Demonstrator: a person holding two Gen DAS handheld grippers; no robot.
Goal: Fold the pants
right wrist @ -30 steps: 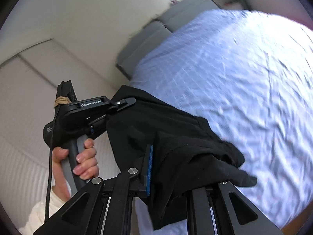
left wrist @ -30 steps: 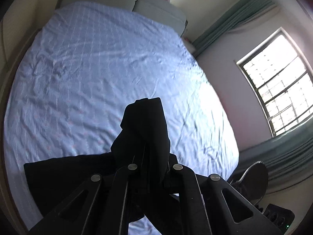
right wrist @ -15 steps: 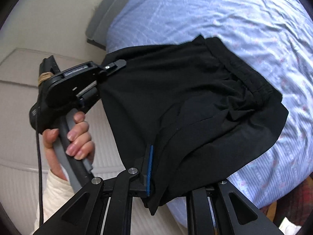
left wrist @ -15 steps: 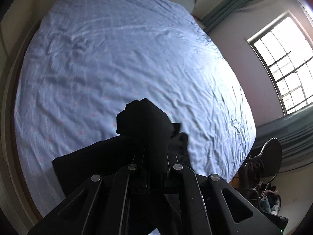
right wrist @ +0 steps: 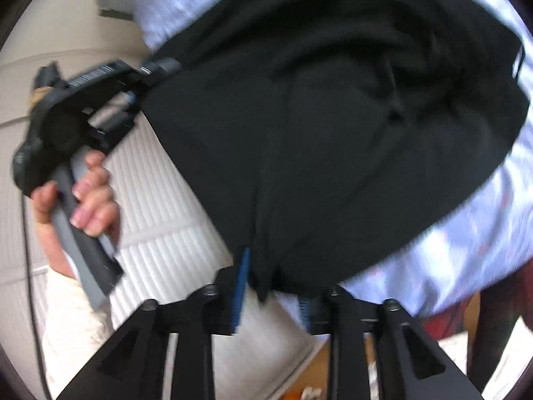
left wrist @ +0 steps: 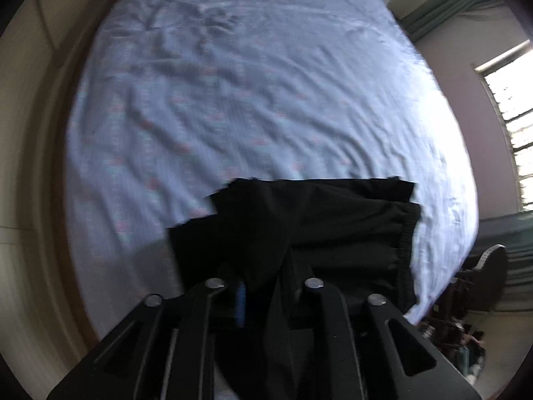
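Black pants (left wrist: 299, 226): soft, light, floppy, draped over the bed (left wrist: 253, 93) edge.
Left gripper (left wrist: 263, 286) and right gripper (right wrist: 269, 286) both clamp the fabric edge; hold by hem corners.

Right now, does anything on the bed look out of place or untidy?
Only the black pants: they lie bunched and uneven near the foot of the wrinkled blue sheet, layers overlapping crookedly. Nothing looks spilled or damaged.
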